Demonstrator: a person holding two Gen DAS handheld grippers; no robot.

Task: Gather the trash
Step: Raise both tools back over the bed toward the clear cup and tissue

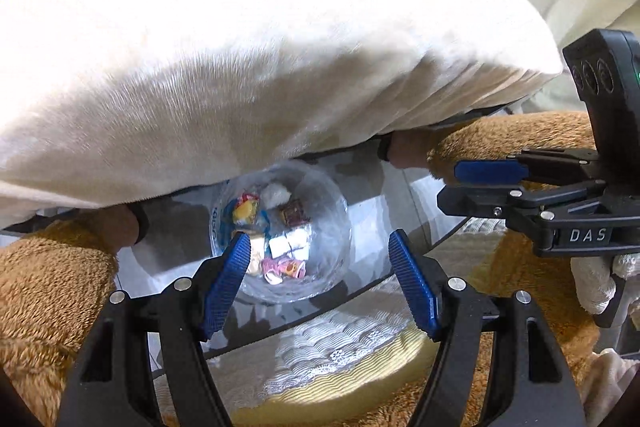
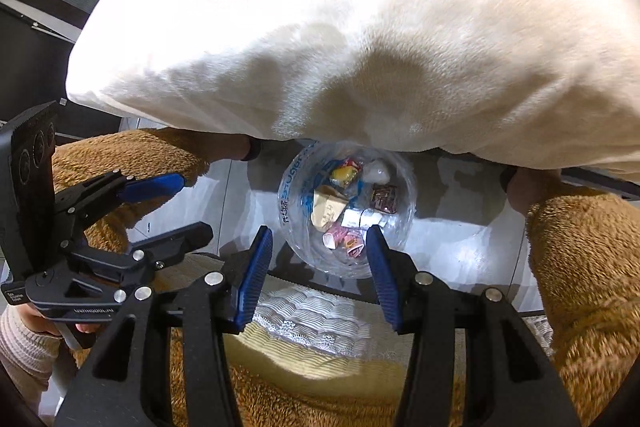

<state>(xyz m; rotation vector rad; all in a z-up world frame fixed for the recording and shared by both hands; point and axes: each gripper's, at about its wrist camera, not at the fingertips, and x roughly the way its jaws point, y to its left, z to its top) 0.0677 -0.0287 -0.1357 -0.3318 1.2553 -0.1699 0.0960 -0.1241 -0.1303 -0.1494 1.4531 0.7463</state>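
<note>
Round clear plastic bag (image 2: 347,215) holds crumpled wrappers (image 2: 344,239); plush white cushion (image 2: 360,27) above.

We saw that the left gripper (image 1: 320,283) had black plastic arms with round silver screws. Its two fingers (image 1: 226,279) had blue pads with little ridges. The right gripper (image 2: 318,277) looked the same, black with blue ridged pads and shiny screws. From the left camera, we read white letters "DAS" on its black body, and a small green light glowed on the black box above it. The person wore fuzzy brown trousers (image 2: 588,267). A knitted cream sleeve (image 2: 20,343) covered one wrist, and a white knitted cuff (image 1: 592,283) covered the other.
</note>
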